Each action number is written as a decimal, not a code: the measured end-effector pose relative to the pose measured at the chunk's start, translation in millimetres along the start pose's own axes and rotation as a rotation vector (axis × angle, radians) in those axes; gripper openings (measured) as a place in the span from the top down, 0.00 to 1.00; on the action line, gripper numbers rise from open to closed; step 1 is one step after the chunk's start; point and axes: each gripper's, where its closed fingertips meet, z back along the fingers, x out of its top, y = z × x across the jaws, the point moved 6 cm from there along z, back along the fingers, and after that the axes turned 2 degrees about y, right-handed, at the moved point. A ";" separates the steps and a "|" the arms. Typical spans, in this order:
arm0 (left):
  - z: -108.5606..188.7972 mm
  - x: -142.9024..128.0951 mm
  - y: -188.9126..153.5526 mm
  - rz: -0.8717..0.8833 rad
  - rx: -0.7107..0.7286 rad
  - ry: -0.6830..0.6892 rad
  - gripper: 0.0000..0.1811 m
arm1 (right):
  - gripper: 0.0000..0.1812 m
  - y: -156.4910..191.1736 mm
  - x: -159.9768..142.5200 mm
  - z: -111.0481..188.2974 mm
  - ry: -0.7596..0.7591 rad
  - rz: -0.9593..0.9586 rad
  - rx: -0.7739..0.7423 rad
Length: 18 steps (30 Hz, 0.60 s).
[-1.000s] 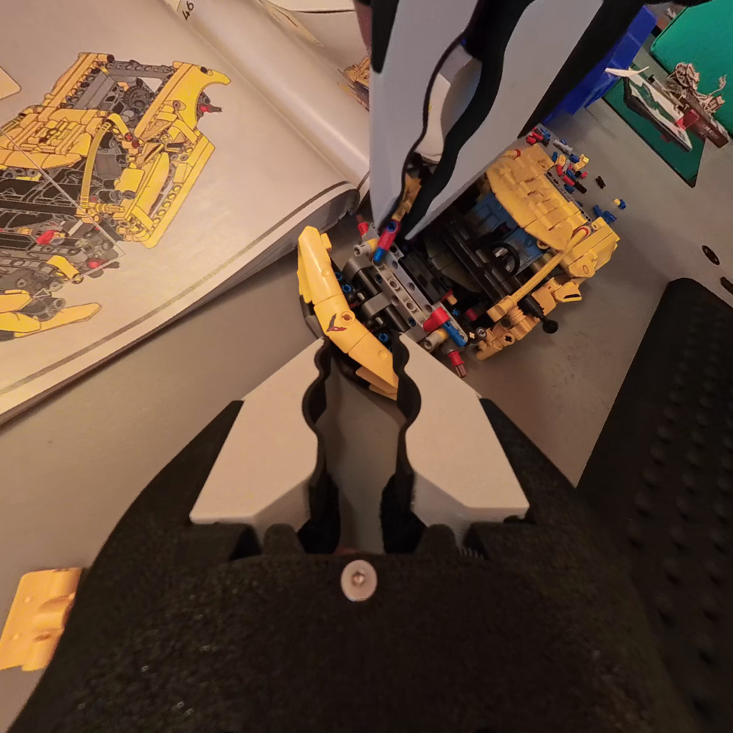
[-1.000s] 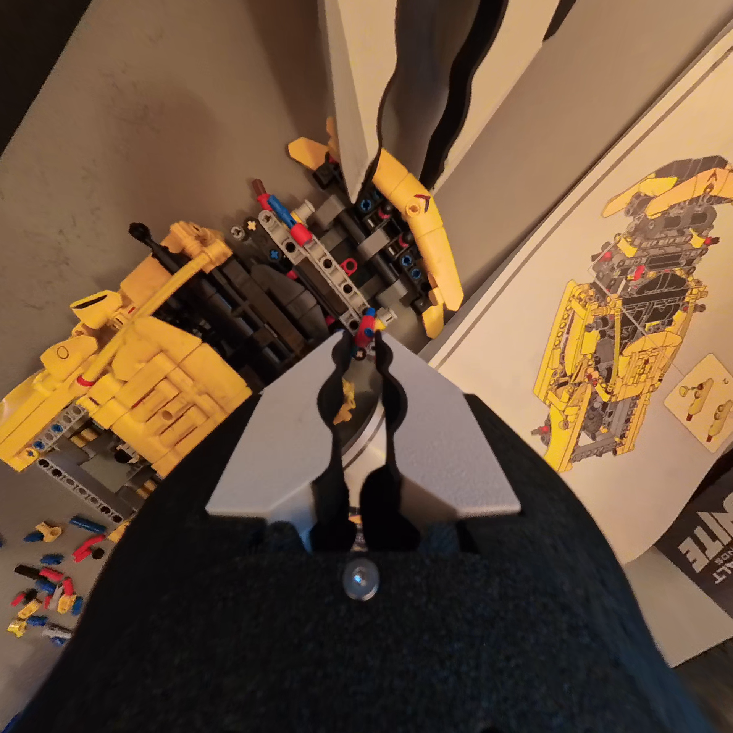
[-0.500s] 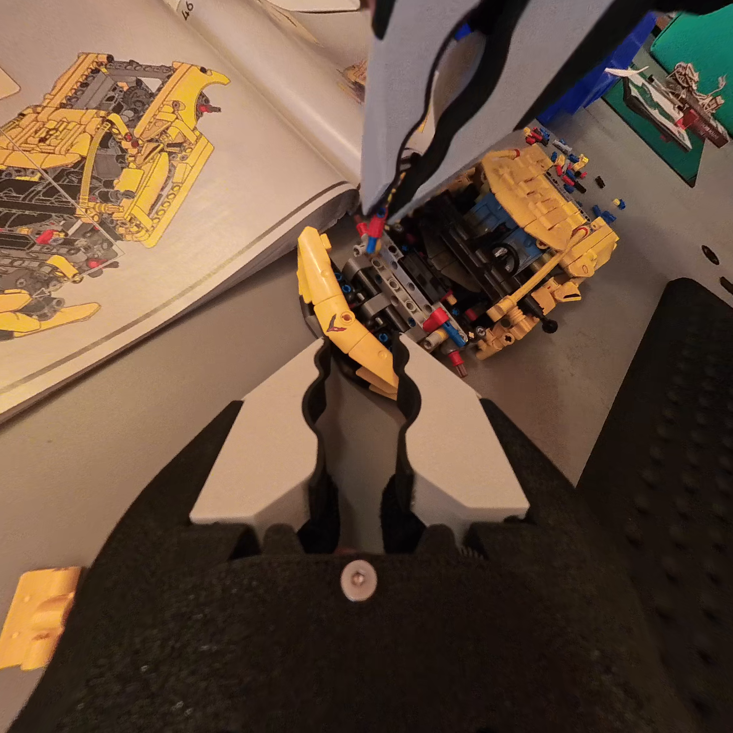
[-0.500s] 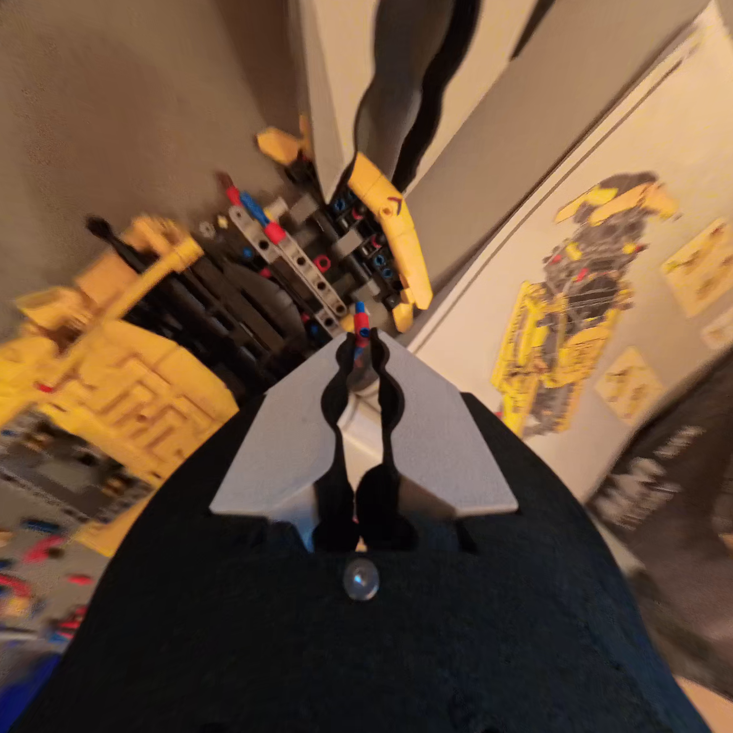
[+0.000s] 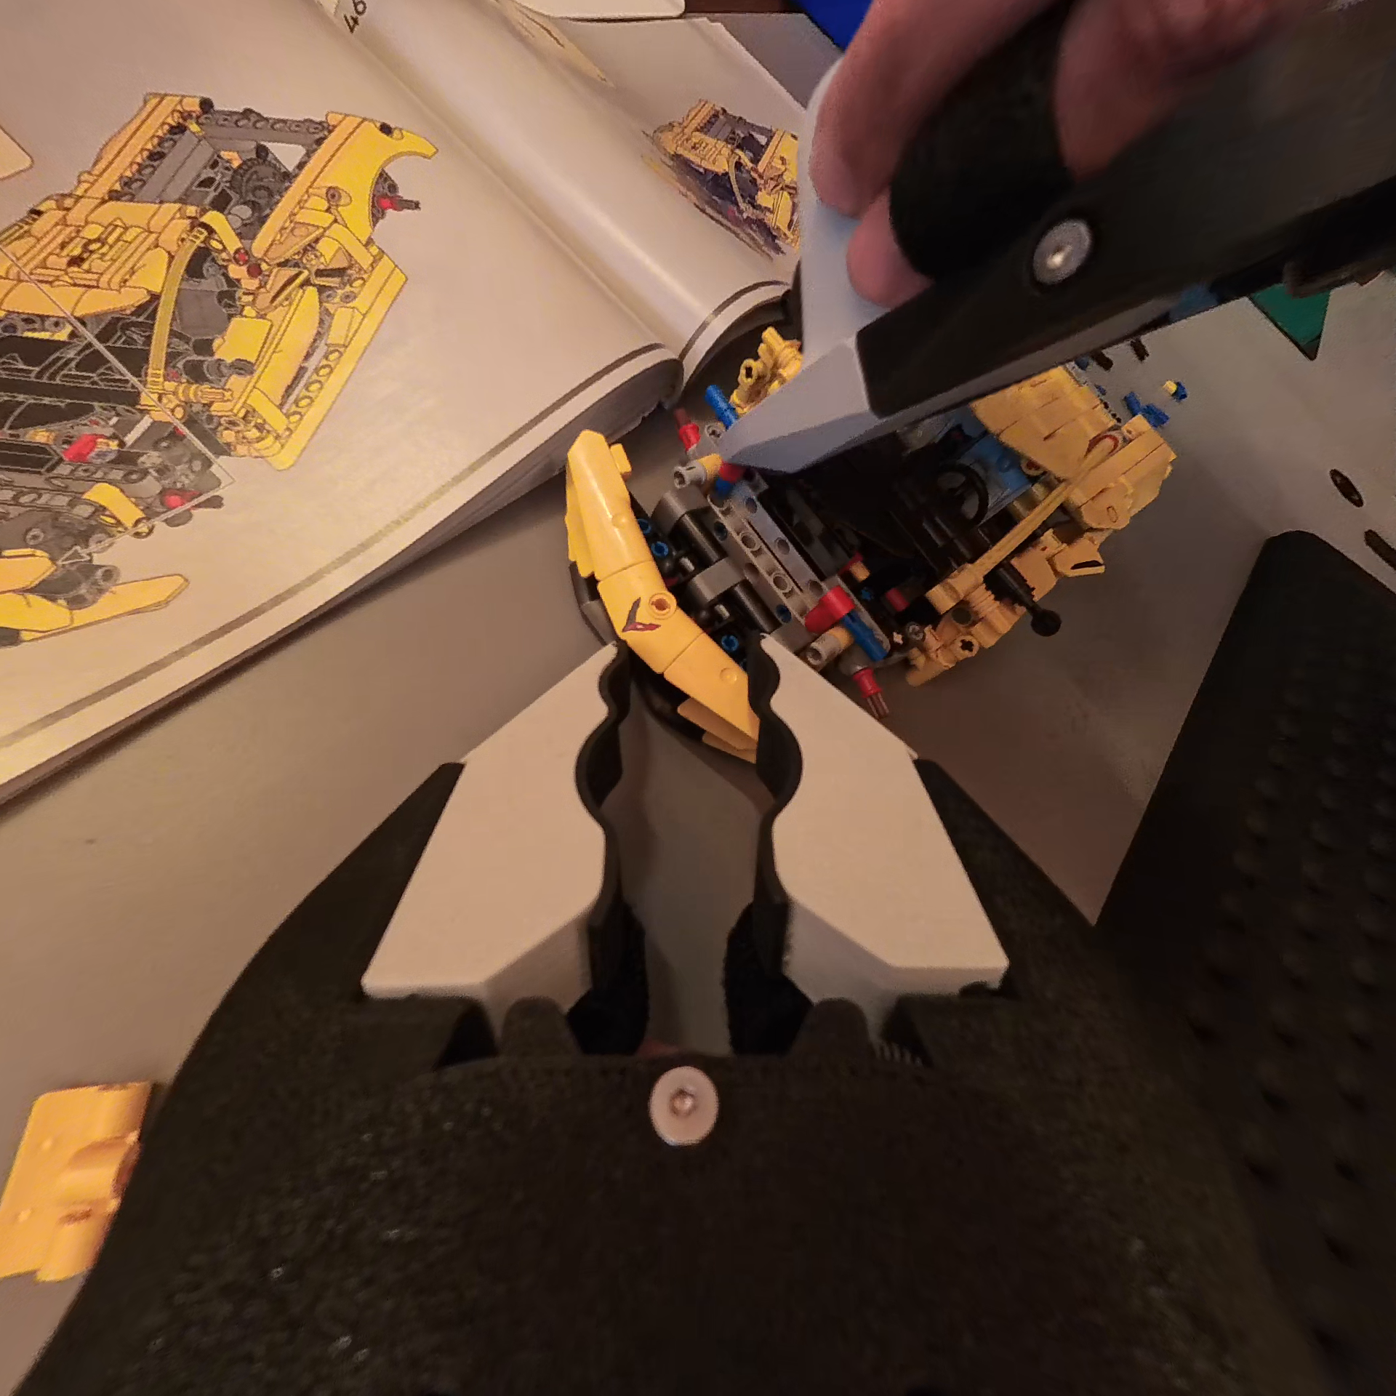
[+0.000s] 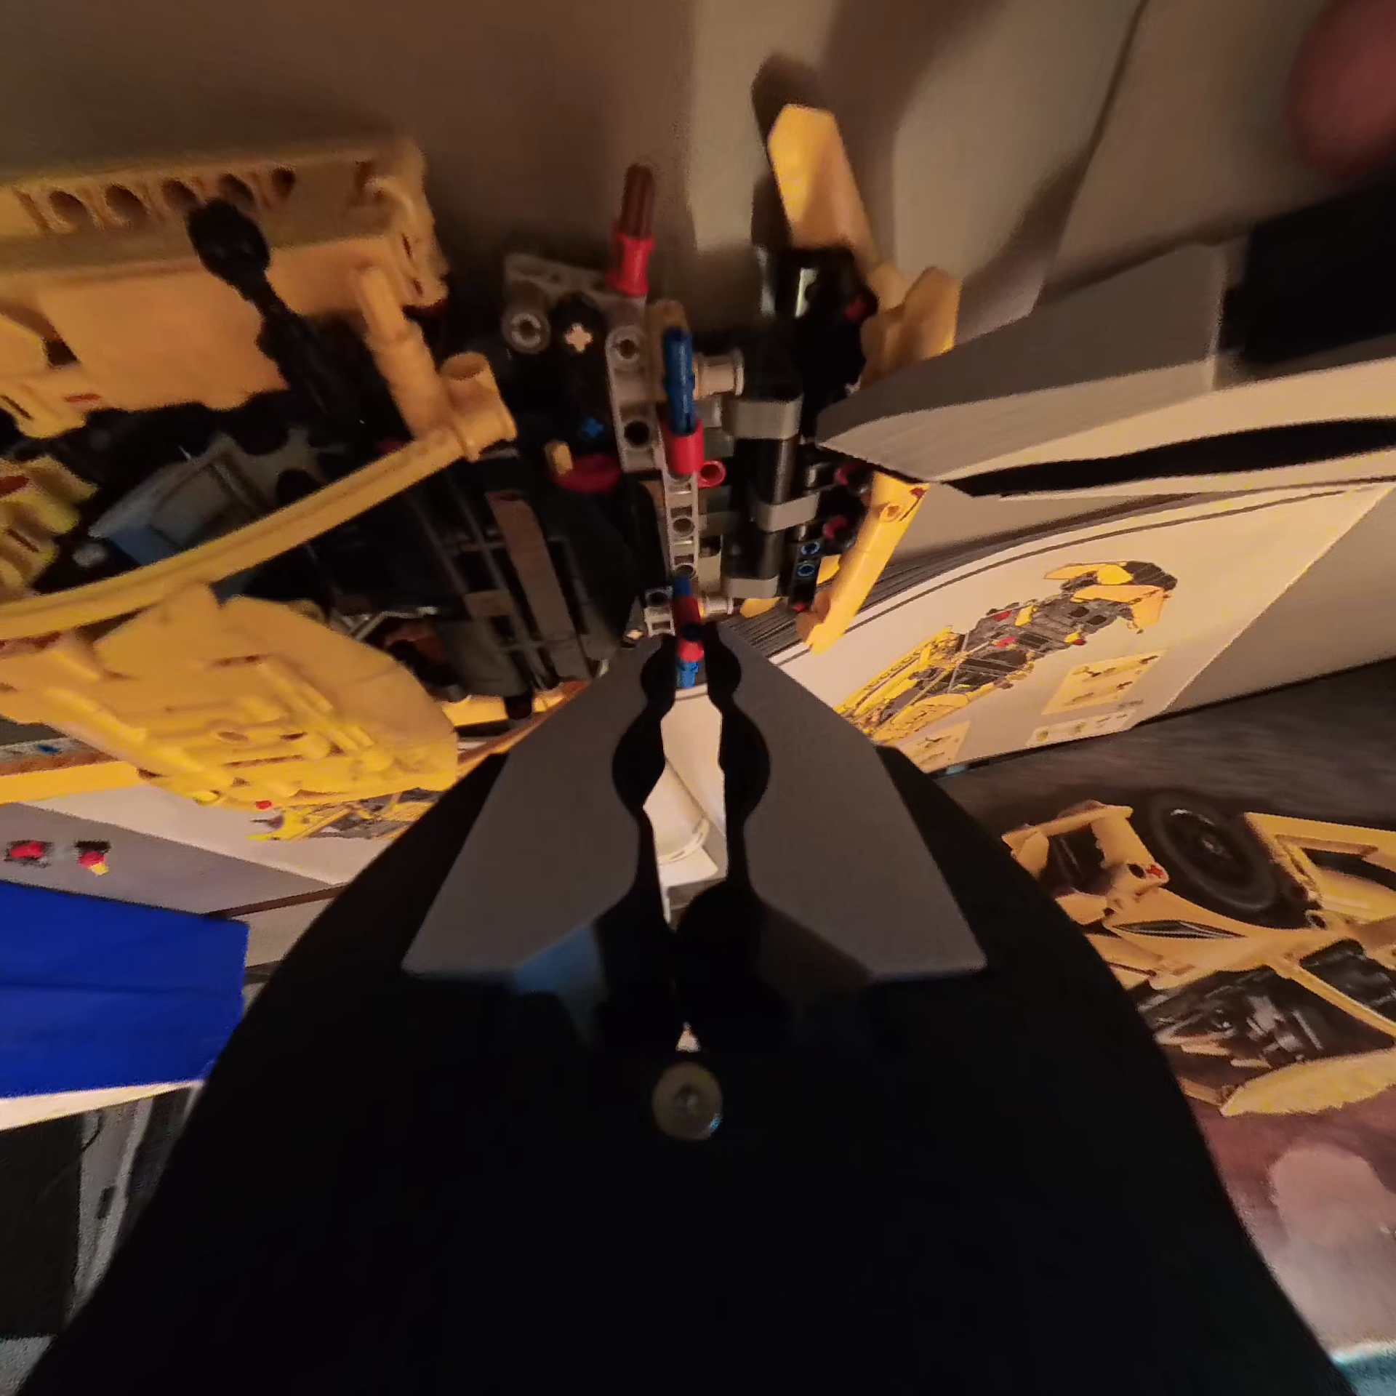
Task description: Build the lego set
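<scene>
The half-built yellow and black lego model (image 5: 982, 483) lies on the grey table. My left gripper (image 5: 687, 665) is shut on the model's yellow curved panel (image 5: 665, 627) and steadies it. My right gripper (image 6: 689, 648) is shut on a small red and blue pin (image 6: 686, 642), whose tip is at the near end of the model's grey holed beam (image 6: 681, 498). In the left wrist view the right gripper (image 5: 729, 453) comes in sideways from the upper right, held by a hand (image 5: 891, 151). In the right wrist view the left gripper (image 6: 891, 461) enters from the right.
The open instruction booklet (image 5: 302, 302) lies left of the model and also shows in the right wrist view (image 6: 1057, 642). A loose yellow piece (image 5: 68, 1178) lies at the lower left. Small loose pieces (image 5: 1148, 400) lie beyond the model. A black studded mat (image 5: 1284, 831) is on the right. A blue bin (image 6: 113, 982) is nearby. My right fingertips sit around 6 cm from my left ones.
My right gripper has turned onto its side and swung down with the pin to the end of the grey beam. My left gripper and the model have stayed put.
</scene>
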 end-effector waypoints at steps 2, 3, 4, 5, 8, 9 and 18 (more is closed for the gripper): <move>0.0 -0.1 -0.1 -0.001 0.001 0.000 0.83 | 0.97 -1.6 1.5 -0.1 0.016 0.010 0.023; 0.0 -0.1 -0.1 -0.001 0.001 0.000 0.83 | 0.97 -2.0 3.6 -0.2 0.025 0.026 0.022; 0.0 -0.1 -0.1 0.000 0.000 0.000 0.83 | 0.97 -2.7 5.6 0.3 0.036 0.035 0.023; -0.1 -0.1 -0.1 0.001 0.000 0.000 0.83 | 0.97 -3.1 7.6 0.6 0.038 0.037 0.029; 0.0 -0.1 -0.2 0.000 0.001 0.000 0.83 | 0.97 -3.6 5.1 -1.5 0.045 0.027 0.035; 0.0 -0.1 -0.3 0.001 0.001 0.000 0.83 | 0.97 -3.7 5.0 -1.4 0.035 0.021 0.035; -0.2 -0.1 -0.2 0.004 -0.002 0.001 0.83 | 0.97 -2.0 11.2 0.2 -0.046 -0.012 0.041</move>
